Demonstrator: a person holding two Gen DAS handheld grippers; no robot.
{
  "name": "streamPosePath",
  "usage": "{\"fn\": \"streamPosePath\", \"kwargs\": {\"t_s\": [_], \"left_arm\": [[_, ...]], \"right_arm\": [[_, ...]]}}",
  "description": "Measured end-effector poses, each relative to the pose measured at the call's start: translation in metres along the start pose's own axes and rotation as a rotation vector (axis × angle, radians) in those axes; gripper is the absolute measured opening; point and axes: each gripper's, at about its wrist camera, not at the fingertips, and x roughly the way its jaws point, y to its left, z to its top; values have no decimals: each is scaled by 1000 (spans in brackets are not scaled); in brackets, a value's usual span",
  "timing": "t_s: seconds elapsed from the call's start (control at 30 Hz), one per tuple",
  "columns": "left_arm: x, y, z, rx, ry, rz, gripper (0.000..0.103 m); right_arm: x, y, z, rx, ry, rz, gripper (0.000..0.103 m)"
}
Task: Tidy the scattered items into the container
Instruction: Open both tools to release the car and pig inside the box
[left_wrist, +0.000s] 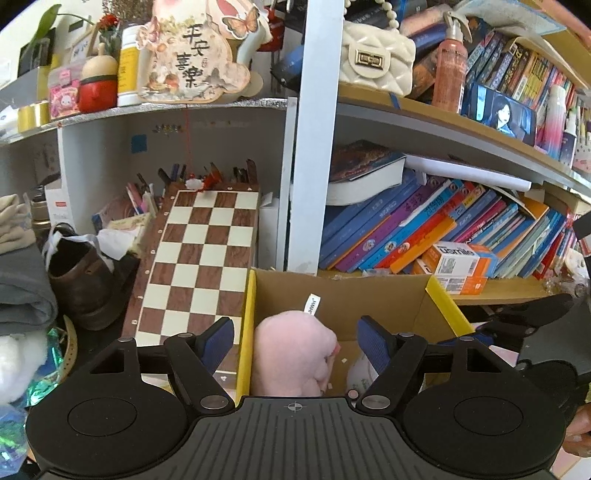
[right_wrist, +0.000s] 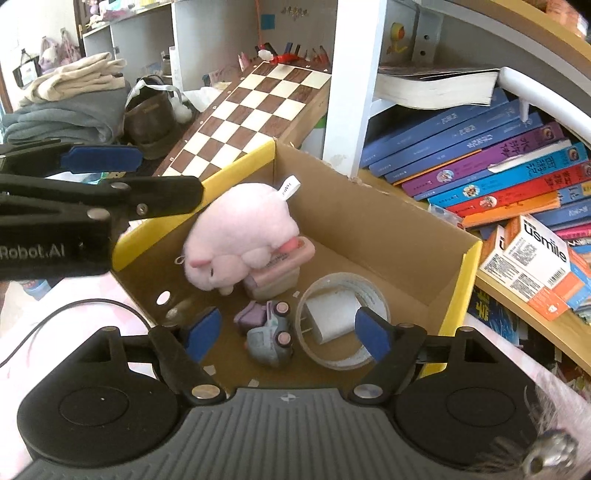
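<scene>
Both our grippers: left gripper (left_wrist: 295, 341), right gripper (right_wrist: 290, 330) | fingers apart, empty | pig toy (right_wrist: 240, 240) inside box (right_wrist: 373, 221), ahead of both | right nearer.

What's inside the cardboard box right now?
In the box: a pink plush pig on a pink block, a toy car, a tape roll around a white charger. Whatever's under the pig is hidden.

Pink plush pig (left_wrist: 293, 352) (white tag up) inside the cardboard box (left_wrist: 369, 299), between spread fingers (left_wrist: 373, 341).
</scene>
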Motion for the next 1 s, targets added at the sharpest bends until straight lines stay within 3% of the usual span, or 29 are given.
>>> {"fn": "streamPosePath", "kwargs": {"t_s": [0.73,1.0], "left_arm": [[-45,-29,-27,26,40,-35,76],[-61,-48,-41,50,67,-23,84]], "right_arm": [[-58,-6,-47,108,-61,-114,82],[-82,-10,-80,184,-84,-199,89]]}}
